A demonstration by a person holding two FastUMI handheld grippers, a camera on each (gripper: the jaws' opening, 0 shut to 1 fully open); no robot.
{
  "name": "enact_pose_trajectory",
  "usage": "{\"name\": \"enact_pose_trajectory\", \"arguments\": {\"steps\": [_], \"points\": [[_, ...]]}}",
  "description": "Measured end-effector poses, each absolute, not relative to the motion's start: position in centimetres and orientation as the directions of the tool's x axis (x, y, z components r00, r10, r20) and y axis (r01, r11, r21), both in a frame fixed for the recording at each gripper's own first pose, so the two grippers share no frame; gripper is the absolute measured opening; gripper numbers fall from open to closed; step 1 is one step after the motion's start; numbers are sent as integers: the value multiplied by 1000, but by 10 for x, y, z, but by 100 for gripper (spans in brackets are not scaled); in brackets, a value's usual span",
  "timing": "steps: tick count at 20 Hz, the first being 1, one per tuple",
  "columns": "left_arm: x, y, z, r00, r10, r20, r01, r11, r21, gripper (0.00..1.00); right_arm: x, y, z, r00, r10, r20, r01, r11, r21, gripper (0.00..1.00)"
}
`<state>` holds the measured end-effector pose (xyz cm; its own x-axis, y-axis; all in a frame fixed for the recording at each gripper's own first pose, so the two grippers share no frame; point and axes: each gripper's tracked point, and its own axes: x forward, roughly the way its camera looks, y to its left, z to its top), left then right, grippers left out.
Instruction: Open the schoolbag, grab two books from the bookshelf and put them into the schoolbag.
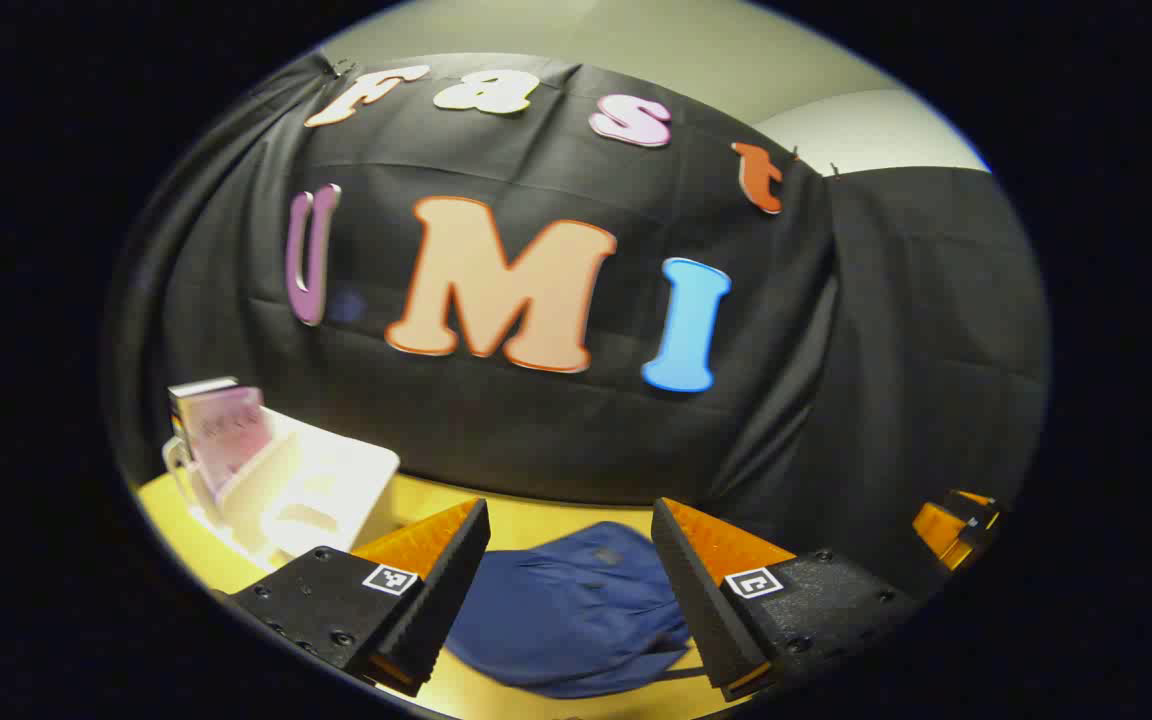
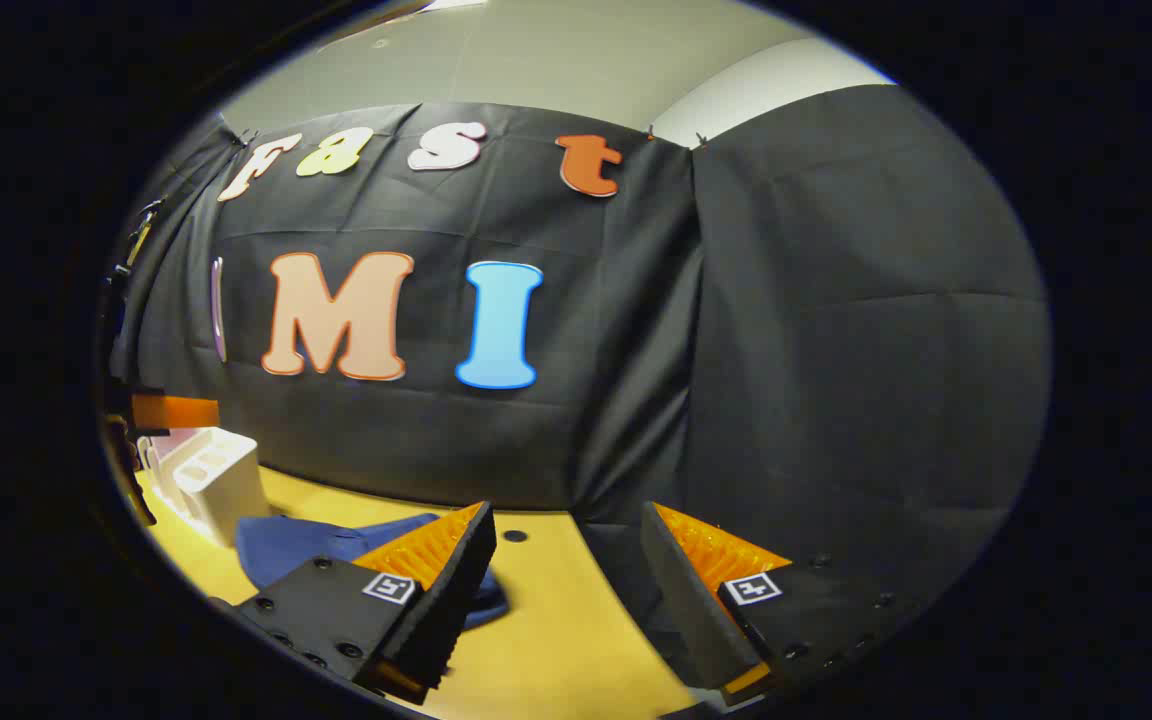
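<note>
Two sets of tongs hang above a yellow counter (image 1: 536, 520), both with fingers spread wide and nothing between them. In the left gripper view, going from the left: a white bookshelf (image 1: 306, 485) stands on the counter near the black cloth wall (image 1: 556, 430), with a pink-covered book (image 1: 226, 435) upright at its left end. Next come the left tongs (image 1: 571, 590), and beyond the gap between their fingers lies the blue schoolbag (image 1: 566, 610), flat on the counter and looking closed, just right of the bookshelf. At the far right edge a part of the right tongs (image 1: 956, 530) shows. In the right gripper view the bookshelf (image 2: 221, 480) sits at far left, the schoolbag (image 2: 326, 545) beside it partly hidden behind the left finger of the right tongs (image 2: 566, 590), which hover over bare counter (image 2: 566, 640)
</note>
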<state>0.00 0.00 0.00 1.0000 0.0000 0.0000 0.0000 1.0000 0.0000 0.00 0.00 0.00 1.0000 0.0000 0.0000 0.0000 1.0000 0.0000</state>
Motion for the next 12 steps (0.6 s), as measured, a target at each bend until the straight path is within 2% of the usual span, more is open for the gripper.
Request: {"name": "enact_pose_trajectory", "arguments": {"steps": [1, 7, 8, 10, 12], "points": [[-5, 28, 6, 1000, 6, 0, -6, 1000, 13, 92, -2, 33, 3, 1000, 0, 0, 0, 1000, 10, 95], [-32, 152, 16, 994, -64, -89, 70, 996, 60, 95, -22, 229, 12, 998, 63, 6, -63, 995, 73, 92], [-34, 171, 21, 994, -53, -94, 59, 996, 60, 95, -20, 249, 10, 997, 78, 0, -77, 995, 69, 100], [-39, 194, 29, 996, -31, -88, 35, 998, 51, 95, -26, 272, 14, 996, 93, -1, -93, 995, 21, 92], [-40, 211, 31, 996, 1, -89, 2, 999, 35, 95, -33, 294, 13, 991, 133, -17, -133, 990, -35, 92]]}}
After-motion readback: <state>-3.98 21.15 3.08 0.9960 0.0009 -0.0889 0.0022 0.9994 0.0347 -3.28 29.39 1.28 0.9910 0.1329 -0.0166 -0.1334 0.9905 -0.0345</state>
